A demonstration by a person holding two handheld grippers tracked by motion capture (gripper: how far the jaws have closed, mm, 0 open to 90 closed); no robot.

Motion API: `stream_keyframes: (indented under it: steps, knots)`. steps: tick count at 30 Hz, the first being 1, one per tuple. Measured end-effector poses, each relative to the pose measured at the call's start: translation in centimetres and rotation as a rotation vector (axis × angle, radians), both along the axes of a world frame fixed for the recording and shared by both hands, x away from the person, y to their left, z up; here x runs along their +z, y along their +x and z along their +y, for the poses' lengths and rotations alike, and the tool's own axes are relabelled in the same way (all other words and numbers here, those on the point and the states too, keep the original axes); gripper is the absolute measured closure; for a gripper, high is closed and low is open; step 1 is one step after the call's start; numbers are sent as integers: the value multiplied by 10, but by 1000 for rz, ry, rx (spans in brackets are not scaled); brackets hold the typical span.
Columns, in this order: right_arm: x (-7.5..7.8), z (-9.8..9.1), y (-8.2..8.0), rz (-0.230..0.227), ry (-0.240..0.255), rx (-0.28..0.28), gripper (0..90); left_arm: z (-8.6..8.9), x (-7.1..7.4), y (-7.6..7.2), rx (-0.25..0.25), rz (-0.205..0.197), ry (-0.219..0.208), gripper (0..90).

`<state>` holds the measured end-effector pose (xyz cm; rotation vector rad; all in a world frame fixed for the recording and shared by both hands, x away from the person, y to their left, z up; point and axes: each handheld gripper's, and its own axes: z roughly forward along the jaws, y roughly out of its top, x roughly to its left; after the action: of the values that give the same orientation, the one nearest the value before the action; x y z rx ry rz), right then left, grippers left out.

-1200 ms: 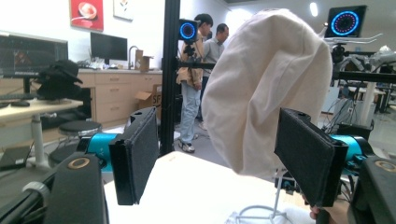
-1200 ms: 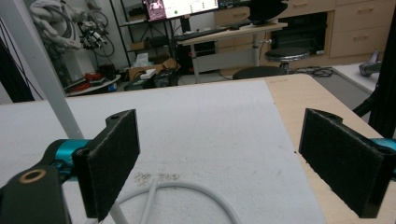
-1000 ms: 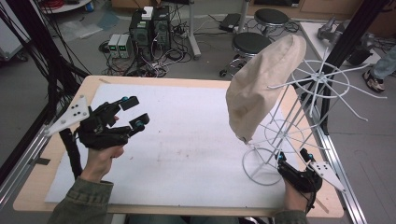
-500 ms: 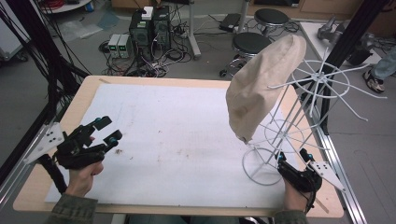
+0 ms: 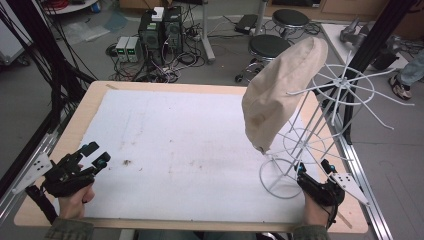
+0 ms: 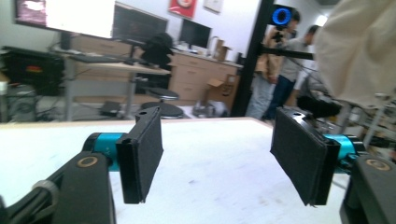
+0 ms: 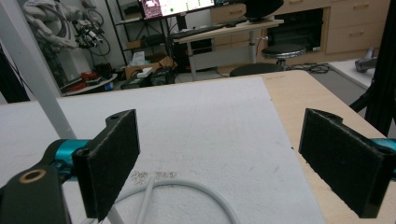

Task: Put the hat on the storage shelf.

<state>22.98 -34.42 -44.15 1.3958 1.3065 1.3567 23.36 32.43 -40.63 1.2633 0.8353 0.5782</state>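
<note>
Beige cloth, a cap (image 5: 280, 95), hangs on the upper arm of a white wire rack (image 5: 340, 95) at the right side of the table (image 5: 75, 127), its lower edge drooping toward the rack's round base ring (image 5: 280, 177). In the left gripper view the cap (image 6: 359, 51) shows at the far right, well beyond the jaws.

Near the right corner, the right gripper (image 5: 311, 167) sits just beside that base ring with its jaws spread and nothing between the pads; its own camera shows the white ring (image 7: 187, 186) curving low between them and an upright of the rack at the left. The left gripper (image 5: 95, 155) rests low at the near left edge of the white mat (image 5: 175, 130), well apart from the rack. Its jaws have just been closing a little, yet they stand wide with only bare mat between them.

Risks, as I judge them: the rack is light wire with a heavy cap high up, so a push from the right gripper on the base could tip it toward the far right edge. Pulling the cap sideways rather than lifting it off the prong could snag the cloth and drag the whole rack. With the left gripper so far off, nothing steadies the stand.
</note>
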Motion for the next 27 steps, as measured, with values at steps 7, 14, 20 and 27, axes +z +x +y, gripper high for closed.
stream_keyframes:
  steps: [7,14,20,27]
  knots:
    - [-1,0,1,0,-9,5,113,26,-16,-3,125,36,-39,345]
    - [-1,0,2,0,-14,8,113,31,-20,-6,262,64,-66,314]
    - [-1,1,2,6,-17,-8,113,28,-19,-7,392,74,-15,302]
    - [-1,0,2,15,-21,-13,113,30,-19,-7,609,141,5,307]
